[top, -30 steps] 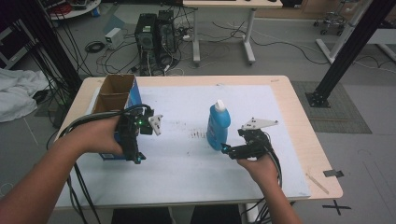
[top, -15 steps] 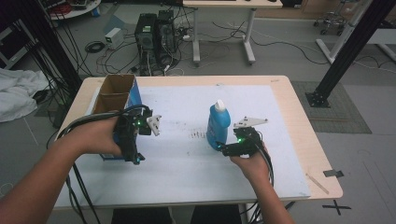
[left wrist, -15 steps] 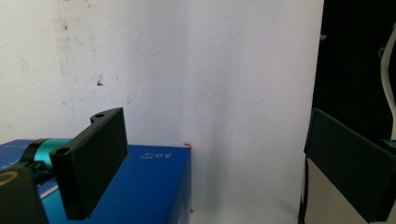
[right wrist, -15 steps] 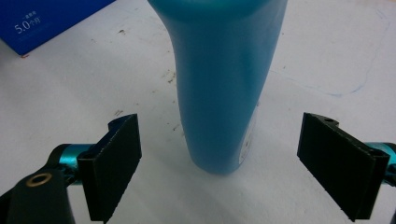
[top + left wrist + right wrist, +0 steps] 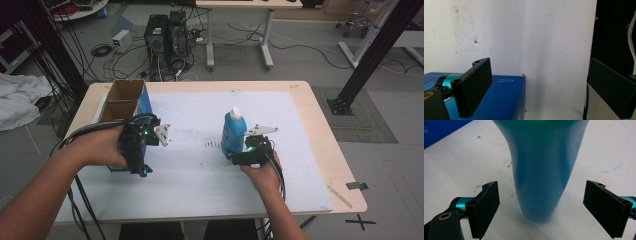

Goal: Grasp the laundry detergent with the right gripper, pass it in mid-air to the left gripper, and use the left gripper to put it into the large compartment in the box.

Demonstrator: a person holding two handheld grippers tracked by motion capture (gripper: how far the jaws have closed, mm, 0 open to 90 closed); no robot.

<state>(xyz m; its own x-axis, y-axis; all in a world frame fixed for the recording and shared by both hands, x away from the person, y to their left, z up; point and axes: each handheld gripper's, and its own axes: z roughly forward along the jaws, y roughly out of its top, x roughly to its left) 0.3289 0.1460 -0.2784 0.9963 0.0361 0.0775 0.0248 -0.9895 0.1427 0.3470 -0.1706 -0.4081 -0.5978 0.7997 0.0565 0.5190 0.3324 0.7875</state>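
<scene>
Grasping the blue bottle [image 5: 234,134] is the step in hand: it stands upright near the middle of the white table cover [image 5: 200,190], and the right gripper [image 5: 541,212] sits just near of it with its jaws spread wide on either side of the base, holding nothing. To do this well, I would push in a little farther so the pads meet the body above the narrow foot, then close squarely so the bottle does not tip. At the left, the left gripper [image 5: 536,92] straddles the blue box [image 5: 131,107], jaws wide and not visibly clamped.
</scene>
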